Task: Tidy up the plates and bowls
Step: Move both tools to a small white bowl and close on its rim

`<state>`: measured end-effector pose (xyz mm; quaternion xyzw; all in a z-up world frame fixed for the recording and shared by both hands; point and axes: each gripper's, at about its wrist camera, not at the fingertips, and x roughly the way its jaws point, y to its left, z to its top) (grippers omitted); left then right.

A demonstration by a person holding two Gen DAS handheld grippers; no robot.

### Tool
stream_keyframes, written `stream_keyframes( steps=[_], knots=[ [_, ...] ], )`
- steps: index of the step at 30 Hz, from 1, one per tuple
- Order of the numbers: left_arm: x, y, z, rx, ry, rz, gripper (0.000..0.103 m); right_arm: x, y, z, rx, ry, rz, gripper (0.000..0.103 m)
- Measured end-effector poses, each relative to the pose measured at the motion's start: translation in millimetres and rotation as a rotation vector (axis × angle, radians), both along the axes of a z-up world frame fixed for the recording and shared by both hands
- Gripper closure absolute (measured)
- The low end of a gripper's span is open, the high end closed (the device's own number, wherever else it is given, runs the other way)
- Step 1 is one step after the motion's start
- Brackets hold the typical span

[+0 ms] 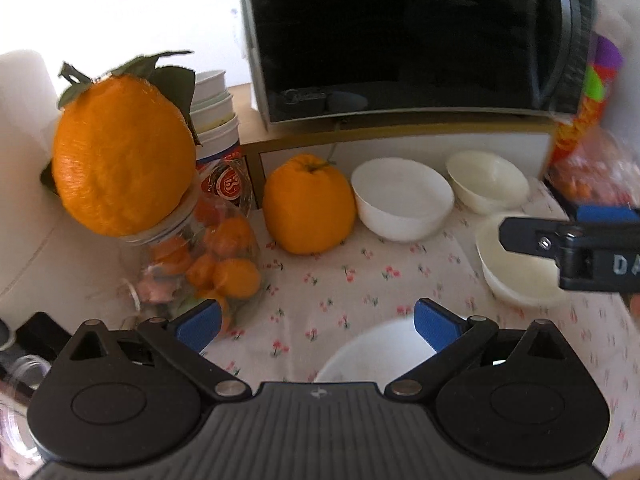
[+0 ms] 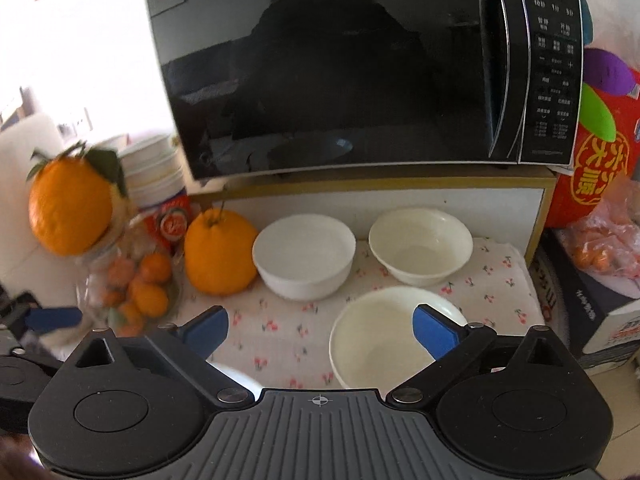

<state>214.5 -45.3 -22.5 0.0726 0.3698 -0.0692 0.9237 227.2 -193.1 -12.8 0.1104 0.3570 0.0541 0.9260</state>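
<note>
Your left gripper (image 1: 316, 326) hovers with both blue fingers spread wide, holding nothing. Your right gripper (image 2: 320, 330) is level too, its 2 fingers equally parted, empty.

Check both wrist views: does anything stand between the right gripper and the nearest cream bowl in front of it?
Nothing visible does. The right gripper is open, and the nearest cream bowl sits just ahead on the floral tablecloth, with one blue finger already over its rim. The large orange and white bowl stand farther back.
</note>
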Motion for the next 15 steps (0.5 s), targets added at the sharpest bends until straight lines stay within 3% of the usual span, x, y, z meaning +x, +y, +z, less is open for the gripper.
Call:
stream_keyframes(
  steps=[9,15],
  knots=[
    [55,-1,-17,-0.247,0.043,0.146,0.0,46,-27,-22,0.239,0.02,-0.057,0.003],
    [76,-8,-27,-0.347,0.045,0.186,0.0,68,-43,-40,0.376,0.037,-0.087,0.003]
  ],
)
